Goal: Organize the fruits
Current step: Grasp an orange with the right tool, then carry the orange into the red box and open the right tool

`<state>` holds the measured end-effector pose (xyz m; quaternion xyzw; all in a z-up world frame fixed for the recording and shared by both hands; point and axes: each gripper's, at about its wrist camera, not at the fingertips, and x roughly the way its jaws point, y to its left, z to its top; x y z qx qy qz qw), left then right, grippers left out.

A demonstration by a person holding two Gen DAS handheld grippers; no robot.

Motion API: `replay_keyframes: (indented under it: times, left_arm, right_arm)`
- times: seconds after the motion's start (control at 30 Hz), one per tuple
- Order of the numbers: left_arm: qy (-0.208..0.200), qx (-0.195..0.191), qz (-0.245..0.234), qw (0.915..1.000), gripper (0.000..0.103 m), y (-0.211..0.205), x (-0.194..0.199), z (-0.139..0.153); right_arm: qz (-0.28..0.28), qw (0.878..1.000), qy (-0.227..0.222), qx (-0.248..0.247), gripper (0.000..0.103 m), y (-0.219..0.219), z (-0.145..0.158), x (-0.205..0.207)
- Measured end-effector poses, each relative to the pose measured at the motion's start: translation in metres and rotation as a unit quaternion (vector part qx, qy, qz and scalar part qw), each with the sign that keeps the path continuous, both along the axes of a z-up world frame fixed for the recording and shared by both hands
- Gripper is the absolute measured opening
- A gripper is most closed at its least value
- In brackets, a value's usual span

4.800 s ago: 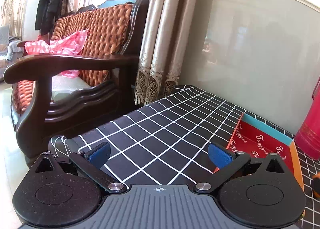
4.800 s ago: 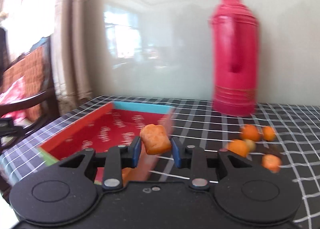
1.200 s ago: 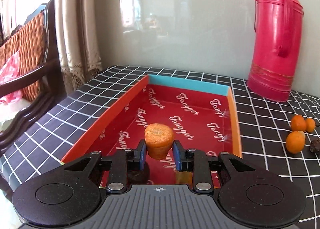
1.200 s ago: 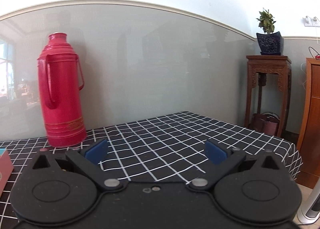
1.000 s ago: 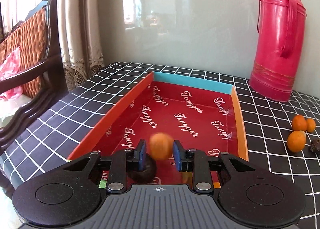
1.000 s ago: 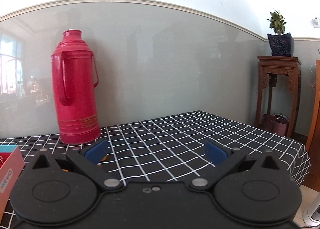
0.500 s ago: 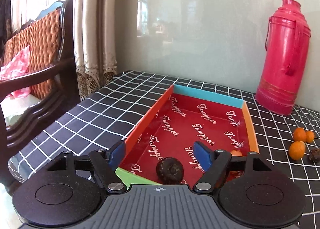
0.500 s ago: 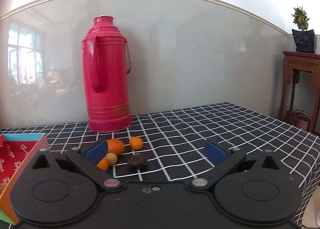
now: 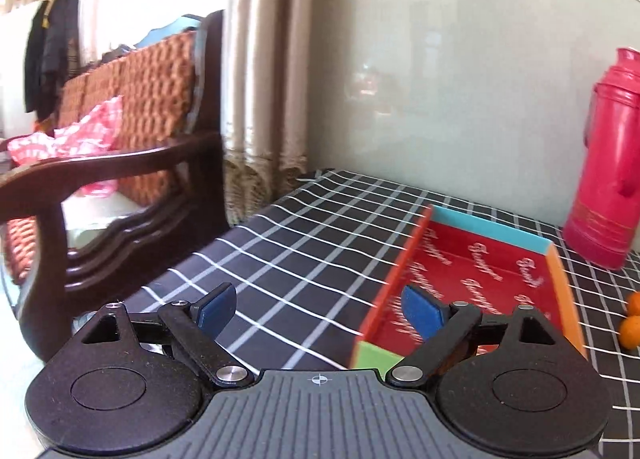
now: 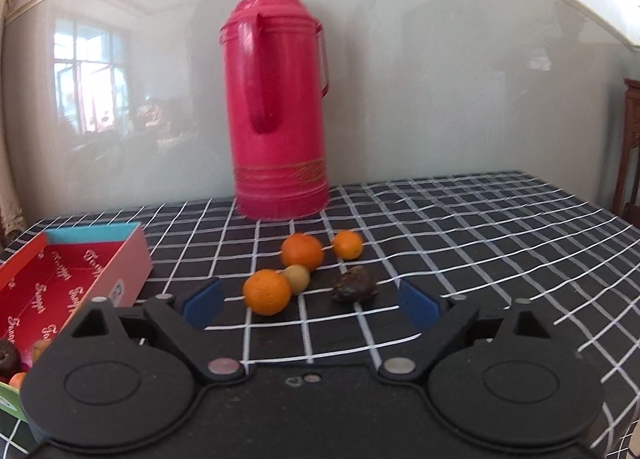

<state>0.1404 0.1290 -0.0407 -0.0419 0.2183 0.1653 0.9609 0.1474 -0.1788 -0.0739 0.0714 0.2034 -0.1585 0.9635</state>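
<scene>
The right gripper [image 10: 310,305] faces the loose fruit low in the centre of its frame, and its jaws are closing with nothing pressed between them yet. The nearest orange [image 10: 267,292] sits just inside the left pad, with a small pale fruit [image 10: 297,278] touching its far side. Behind them lie a second orange [image 10: 302,251] and a smaller orange [image 10: 348,245], and a dark wrinkled fruit [image 10: 355,284] lies right of centre. The red thermos [image 10: 280,115] stands behind them all, upper middle of the frame.

In my judgement the step is picking the next fruit, and the nearest orange is the obvious choice. The trick is centring: it sits off towards the left pad, so the gripper wants to slide left before it clamps, or the pad may roll the fruit away. The pale fruit pressed against it could get nudged, so come in low and close gently across the orange's widest part.

The left gripper [image 9: 318,309], bottom centre of its own frame, is opening and empty, with only the checked tablecloth [image 9: 304,243] between the pads. The red tray [image 9: 476,279] lies at middle right there, and at the lower left edge of the right wrist view some fruit already rests in its near corner. The tray stays clear for the carry.
</scene>
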Motion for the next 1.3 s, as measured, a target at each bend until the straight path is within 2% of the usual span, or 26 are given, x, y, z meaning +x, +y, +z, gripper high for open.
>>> replay_keyframes:
  times: [0.07, 0.2, 0.4, 0.5, 0.53, 0.6, 0.73, 0.83, 0.97, 1.13, 1.3]
  left_arm:
    - [-0.005, 0.002, 0.014, 0.9999, 0.091, 0.008, -0.003, 0.0]
    - [-0.01, -0.011, 0.047, 0.9988, 0.095, 0.029, -0.006, -0.002]
    - [-0.009, -0.029, 0.082, 0.9962, 0.095, 0.056, -0.009, -0.006]
    - [-0.014, -0.035, 0.095, 0.9948, 0.095, 0.065, -0.012, -0.007]
    - [-0.015, -0.036, 0.098, 0.9944, 0.096, 0.067, -0.013, -0.007]
    - [-0.015, -0.037, 0.102, 0.9939, 0.096, 0.07, -0.013, -0.008]
    - [-0.011, -0.035, 0.106, 0.9937, 0.096, 0.073, -0.012, -0.01]
    - [-0.013, -0.038, 0.109, 0.9932, 0.096, 0.075, -0.013, -0.01]
    - [-0.01, -0.049, 0.112, 0.9924, 0.096, 0.079, -0.013, -0.011]
    - [-0.011, -0.053, 0.117, 0.9917, 0.096, 0.081, -0.014, -0.012]
    - [-0.012, -0.055, 0.122, 0.9909, 0.096, 0.083, -0.016, -0.012]
  right_arm:
    - [0.01, 1.0, 0.015, 0.012, 0.073, 0.003, -0.004, 0.01]
    - [0.02, 0.999, 0.038, 0.021, 0.072, 0.011, -0.009, 0.031]
    - [-0.006, 0.997, 0.064, 0.038, 0.068, 0.007, -0.014, 0.061]
    - [-0.013, 0.995, 0.083, 0.057, 0.053, -0.001, -0.02, 0.077]
    - [-0.012, 0.994, 0.086, 0.062, 0.041, -0.003, -0.022, 0.08]
    - [-0.013, 0.994, 0.091, 0.058, 0.031, -0.003, -0.025, 0.085]
    - [-0.011, 0.996, 0.089, 0.027, 0.029, 0.005, -0.028, 0.084]
    - [0.002, 0.996, 0.086, 0.024, 0.029, 0.009, -0.027, 0.079]
    - [0.025, 0.998, 0.065, -0.004, 0.029, 0.022, -0.021, 0.067]
    - [0.084, 0.996, 0.025, -0.015, 0.029, 0.041, -0.007, 0.046]
    - [0.169, 0.985, -0.028, 0.002, 0.029, 0.059, 0.01, 0.025]
